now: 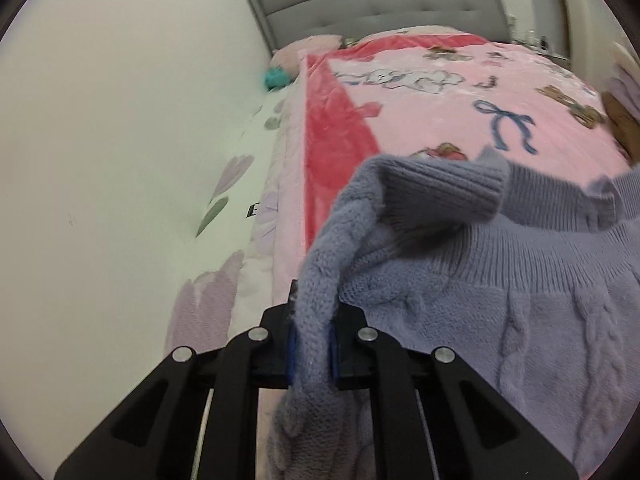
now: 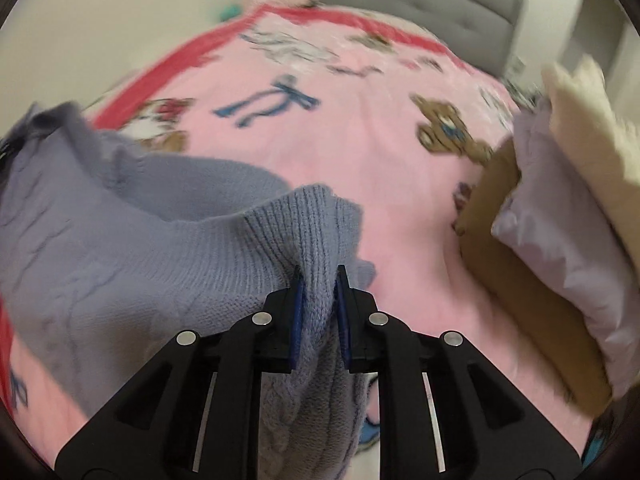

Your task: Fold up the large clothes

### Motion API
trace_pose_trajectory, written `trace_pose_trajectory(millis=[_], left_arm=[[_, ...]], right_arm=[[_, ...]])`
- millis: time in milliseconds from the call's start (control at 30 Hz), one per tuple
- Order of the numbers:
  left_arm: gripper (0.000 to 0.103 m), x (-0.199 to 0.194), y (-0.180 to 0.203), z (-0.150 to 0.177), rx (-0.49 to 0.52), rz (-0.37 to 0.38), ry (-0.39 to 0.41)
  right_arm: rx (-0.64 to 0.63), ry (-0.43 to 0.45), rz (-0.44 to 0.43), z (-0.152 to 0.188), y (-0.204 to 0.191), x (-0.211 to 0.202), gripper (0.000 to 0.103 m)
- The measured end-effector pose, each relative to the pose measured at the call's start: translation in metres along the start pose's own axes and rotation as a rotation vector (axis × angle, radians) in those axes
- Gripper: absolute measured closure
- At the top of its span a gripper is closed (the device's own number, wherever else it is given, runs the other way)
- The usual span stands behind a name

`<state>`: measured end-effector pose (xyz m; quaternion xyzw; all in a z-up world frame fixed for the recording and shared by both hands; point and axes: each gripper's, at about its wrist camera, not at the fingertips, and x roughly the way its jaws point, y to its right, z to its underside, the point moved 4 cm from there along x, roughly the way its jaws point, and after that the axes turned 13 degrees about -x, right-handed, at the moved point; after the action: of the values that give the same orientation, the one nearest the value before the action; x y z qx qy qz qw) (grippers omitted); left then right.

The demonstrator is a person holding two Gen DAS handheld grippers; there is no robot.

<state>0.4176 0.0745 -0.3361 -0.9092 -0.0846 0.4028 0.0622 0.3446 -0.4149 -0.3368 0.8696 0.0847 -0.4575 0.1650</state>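
Note:
A lavender cable-knit sweater [image 1: 500, 300] is held up over a pink blanket [image 1: 420, 112] on a bed. My left gripper [image 1: 314, 320] is shut on a bunched edge of the sweater, with a ribbed cuff [image 1: 440, 192] hanging just beyond it. My right gripper [image 2: 319, 292] is shut on a ribbed edge of the same sweater [image 2: 120, 248], which stretches away to the left above the blanket [image 2: 360, 140]. The knit hides the fingertips of both grippers.
A white wall [image 1: 120, 140] runs along the bed's left side. A grey padded headboard [image 1: 380, 4] stands at the far end. A pile of folded clothes, lilac, tan and cream [image 2: 560, 200], lies at the bed's right edge.

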Motion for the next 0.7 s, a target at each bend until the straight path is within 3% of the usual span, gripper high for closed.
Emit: trace_pose_trajectory(millis=[133,200,300,400,633,700], left_arm=[[0.091,0.028,0.016,-0.012,0.008,-0.065,-0.012],[0.091,0.050,0.021,-0.007,0.013,-0.094,-0.085],[0.091,0.081,0.029,0.008,0.060,-0.117,-0.193],[0.091,0.090,0.042,0.020,0.158,-0.150,-0.194],[0.091,0.097,0.045,0.022,0.165,-0.145,-0.200],[0.086,0.092,0.047,0.021,0.168,-0.137,-0.204]], right_arm=[[0.132,-0.046,0.026,-0.004,0.017,0.035,0.089],[0.154,-0.075,0.036,-0.004,0.018,0.053,0.089],[0.121,-0.198,0.008,0.000,0.008,0.092,0.089],[0.072,-0.229,0.027,0.003,-0.001,0.107,0.089],[0.053,-0.266,0.035,0.002,-0.003,0.116,0.088],[0.063,-0.276,0.018,0.002,-0.003,0.117,0.079]])
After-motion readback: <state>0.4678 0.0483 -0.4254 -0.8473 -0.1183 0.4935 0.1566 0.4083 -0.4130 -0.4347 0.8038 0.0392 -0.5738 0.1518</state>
